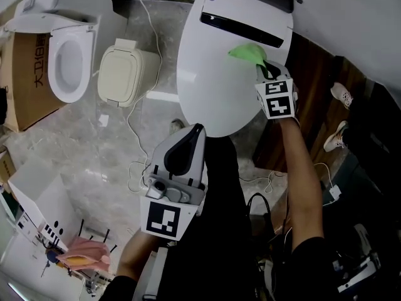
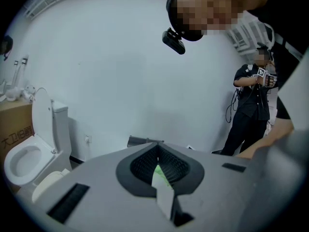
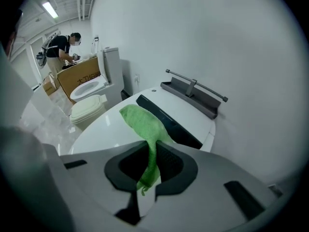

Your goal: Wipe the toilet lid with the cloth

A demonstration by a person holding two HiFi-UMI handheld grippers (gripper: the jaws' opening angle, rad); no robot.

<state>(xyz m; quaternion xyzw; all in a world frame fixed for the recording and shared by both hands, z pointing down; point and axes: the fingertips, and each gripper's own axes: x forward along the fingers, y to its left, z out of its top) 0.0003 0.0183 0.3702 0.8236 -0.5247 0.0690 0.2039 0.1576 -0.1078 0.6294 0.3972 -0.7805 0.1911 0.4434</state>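
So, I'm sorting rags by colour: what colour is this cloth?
The cloth is bright green, clearest in the right gripper view.

Looks like a test or demo room, not a home bathroom. Holds 2 toilets, a closed white toilet (image 1: 219,74) and an open-seat toilet (image 1: 69,55), loose on a grey marbled floor (image 1: 94,155). Also a cardboard box (image 1: 25,74), a beige seat unit (image 1: 125,71) and trailing cables (image 1: 135,137). Bare white wall (image 2: 120,81), ceiling strip light (image 3: 49,8), 2nd person (image 2: 251,105) in dark clothes.
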